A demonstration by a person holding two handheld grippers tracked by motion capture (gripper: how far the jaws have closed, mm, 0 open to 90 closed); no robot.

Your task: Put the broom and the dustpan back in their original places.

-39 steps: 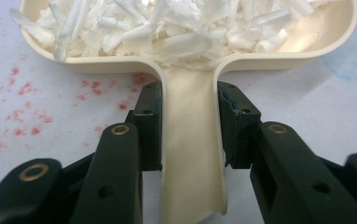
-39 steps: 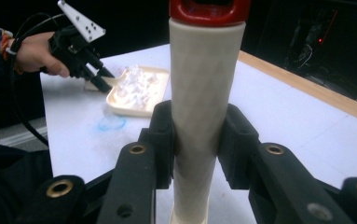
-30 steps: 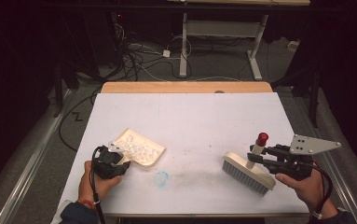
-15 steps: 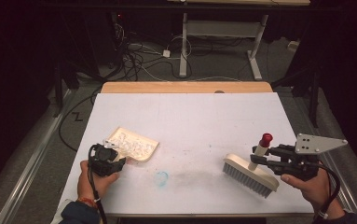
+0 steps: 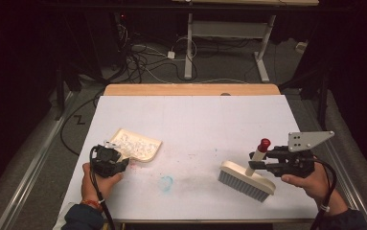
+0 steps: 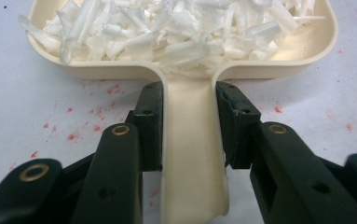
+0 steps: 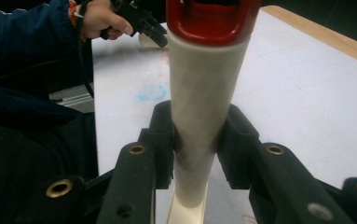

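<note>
Dustpan [image 6: 185, 56] at frame top, full of white scraps [image 6: 167, 28], clamped by left gripper [image 6: 188, 121]; right gripper [image 7: 195, 140] clamps brush handle [image 7: 204, 93]. Sweeping appears complete; next, likely emptying.

One white table [image 5: 190, 124] was out there. On it sat one cream dustpan [image 5: 140, 145] and one brush [image 5: 246, 178]. Two grippers were in play, left [image 5: 116, 154] and right [image 5: 263, 160]. The paper shreds [image 6: 167, 28] were too many to count.
</note>
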